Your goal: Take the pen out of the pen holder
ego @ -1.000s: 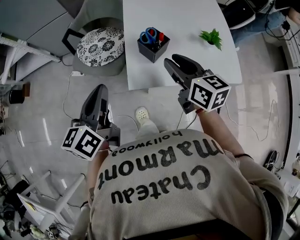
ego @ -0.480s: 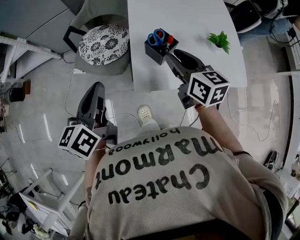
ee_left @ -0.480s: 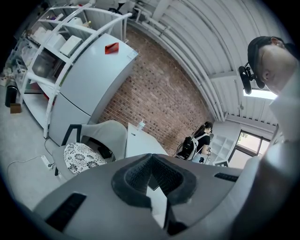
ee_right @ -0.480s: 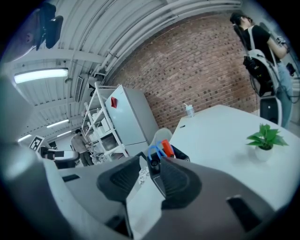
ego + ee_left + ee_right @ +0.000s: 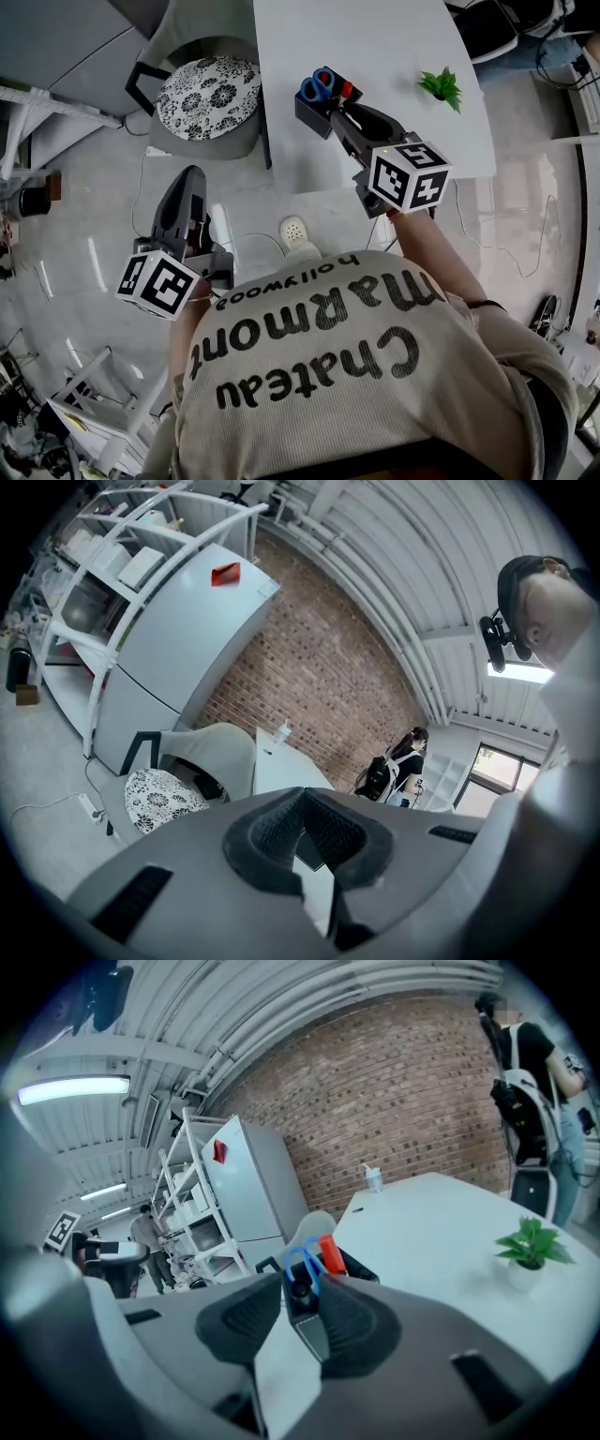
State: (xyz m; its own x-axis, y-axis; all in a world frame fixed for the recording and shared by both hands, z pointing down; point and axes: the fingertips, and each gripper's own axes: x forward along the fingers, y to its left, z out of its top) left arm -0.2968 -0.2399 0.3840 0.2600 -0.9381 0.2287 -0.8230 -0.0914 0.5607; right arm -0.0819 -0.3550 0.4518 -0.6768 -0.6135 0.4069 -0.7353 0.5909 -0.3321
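Note:
A black pen holder (image 5: 317, 108) stands near the front edge of the white table (image 5: 375, 37). It holds blue-handled scissors (image 5: 317, 86) and a red-capped pen (image 5: 349, 91). My right gripper (image 5: 353, 114) hovers just right of the holder, open. Its jaws have just been closing a little, with nothing pressed between them. In the right gripper view the holder (image 5: 361, 1270), scissors (image 5: 301, 1265) and pen (image 5: 328, 1252) sit just beyond the right gripper (image 5: 302, 1302). My left gripper (image 5: 187, 175) hangs over the floor left of the table. In its own view the left gripper (image 5: 302, 803) is shut and holds nothing.
A small potted plant (image 5: 441, 84) stands on the table right of the holder. A chair with a patterned cushion (image 5: 206, 89) sits left of the table. A white shoe (image 5: 294, 230) and cables lie on the floor below the table edge.
My right gripper has moved up to the pen holder, from in front of it to right beside it. The left gripper has barely shifted over the floor.

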